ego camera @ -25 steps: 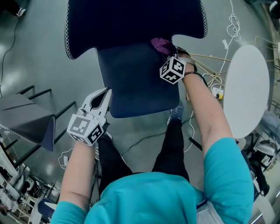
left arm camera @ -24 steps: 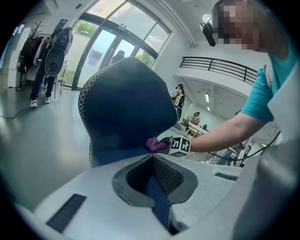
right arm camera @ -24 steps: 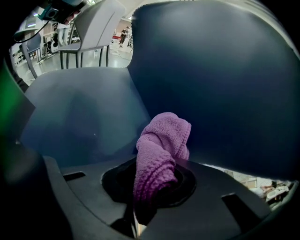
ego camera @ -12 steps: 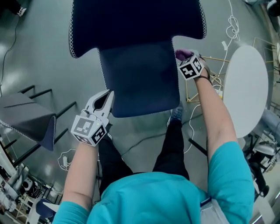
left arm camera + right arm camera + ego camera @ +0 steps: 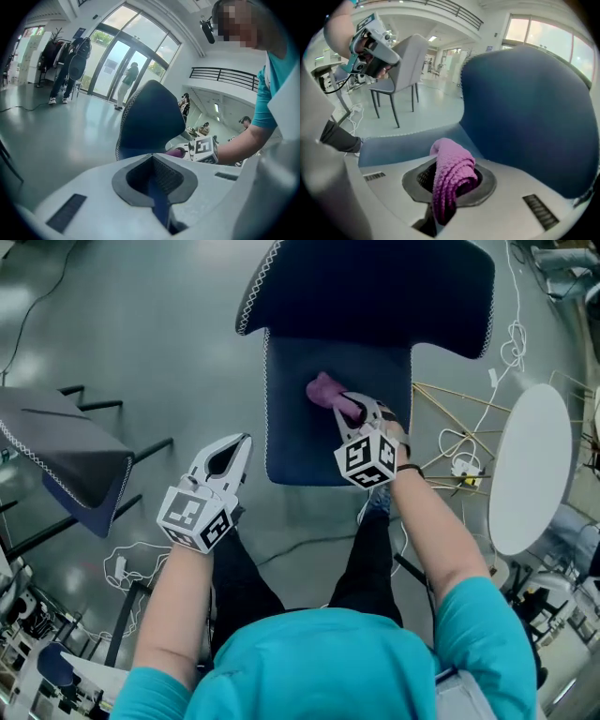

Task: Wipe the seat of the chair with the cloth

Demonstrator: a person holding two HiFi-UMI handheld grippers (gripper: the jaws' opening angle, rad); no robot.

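Legible text, none: we find that the cube (image 5: 194, 517) of the left gripper (image 5: 241, 442) and the cube (image 5: 367, 458) of the right gripper (image 5: 345, 407) bear only black-and-white square patterns, and the blue panel (image 5: 78, 33) beside the glass doors (image 5: 123, 65) is too small to read.
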